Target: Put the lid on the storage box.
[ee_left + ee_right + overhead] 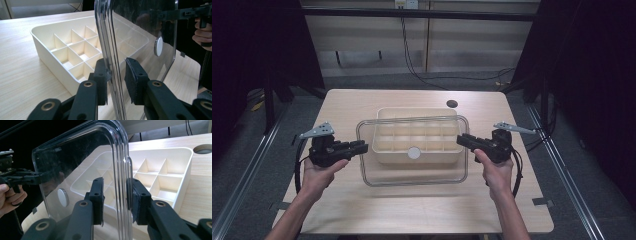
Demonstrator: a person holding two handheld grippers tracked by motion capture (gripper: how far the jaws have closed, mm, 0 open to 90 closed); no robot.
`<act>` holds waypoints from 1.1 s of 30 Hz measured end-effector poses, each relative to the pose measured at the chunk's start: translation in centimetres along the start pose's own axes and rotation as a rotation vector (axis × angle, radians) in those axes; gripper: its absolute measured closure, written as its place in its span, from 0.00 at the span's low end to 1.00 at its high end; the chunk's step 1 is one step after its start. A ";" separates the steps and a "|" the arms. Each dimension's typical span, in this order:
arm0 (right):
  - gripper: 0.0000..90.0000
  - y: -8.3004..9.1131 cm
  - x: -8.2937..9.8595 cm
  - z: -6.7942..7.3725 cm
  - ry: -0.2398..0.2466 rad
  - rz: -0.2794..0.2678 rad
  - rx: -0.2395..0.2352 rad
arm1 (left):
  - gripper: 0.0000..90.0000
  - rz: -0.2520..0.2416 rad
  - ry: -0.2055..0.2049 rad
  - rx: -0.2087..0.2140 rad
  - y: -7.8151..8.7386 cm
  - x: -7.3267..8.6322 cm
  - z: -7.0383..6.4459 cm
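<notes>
A clear plastic lid with a white round knob hangs level over a cream tray divided into several compartments, shifted a little toward the near side. My left gripper is shut on the lid's left edge and my right gripper is shut on its right edge. In the left gripper view the lid's rim runs up between the jaws of the left gripper, with the tray behind. The right gripper view shows the right gripper clamping the rim the same way.
The wooden table has a dark round hole behind the tray. Cables trail across the floor beyond the far edge. Metal rails and dark curtains flank both sides of the table.
</notes>
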State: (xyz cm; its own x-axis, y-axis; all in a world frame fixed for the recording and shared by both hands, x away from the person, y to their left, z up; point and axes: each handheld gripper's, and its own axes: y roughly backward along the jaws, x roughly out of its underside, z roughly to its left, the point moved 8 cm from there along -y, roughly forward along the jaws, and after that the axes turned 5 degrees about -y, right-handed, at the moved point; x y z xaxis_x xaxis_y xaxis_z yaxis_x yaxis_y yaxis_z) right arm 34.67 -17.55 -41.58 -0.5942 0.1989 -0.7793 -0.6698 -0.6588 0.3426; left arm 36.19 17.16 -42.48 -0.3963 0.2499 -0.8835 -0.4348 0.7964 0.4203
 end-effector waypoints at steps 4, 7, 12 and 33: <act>0.75 0.0 -0.6 0.0 0.001 -0.013 0.004 | 0.80 -0.013 0.001 -0.009 -0.1 -0.9 0.1; 0.75 0.0 -1.2 -0.1 -0.013 -0.015 -0.001 | 0.81 -0.027 -0.002 -0.012 0.0 -1.8 0.3; 0.75 0.2 -2.2 -0.1 -0.005 -0.023 0.007 | 0.81 -0.036 -0.017 -0.013 -0.1 -2.9 0.2; 0.73 -1.1 -5.4 -0.9 -0.003 -0.056 0.028 | 0.80 -0.051 -0.005 -0.050 -1.3 -5.3 2.1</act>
State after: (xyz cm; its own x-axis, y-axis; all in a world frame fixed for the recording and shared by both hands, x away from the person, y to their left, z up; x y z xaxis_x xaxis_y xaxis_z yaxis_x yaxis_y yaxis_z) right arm 38.99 -18.55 -38.23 -0.5572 0.2372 -0.7958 -0.7142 -0.6258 0.3135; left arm 40.51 15.96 -38.77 -0.3685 0.2126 -0.9050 -0.4939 0.7799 0.3843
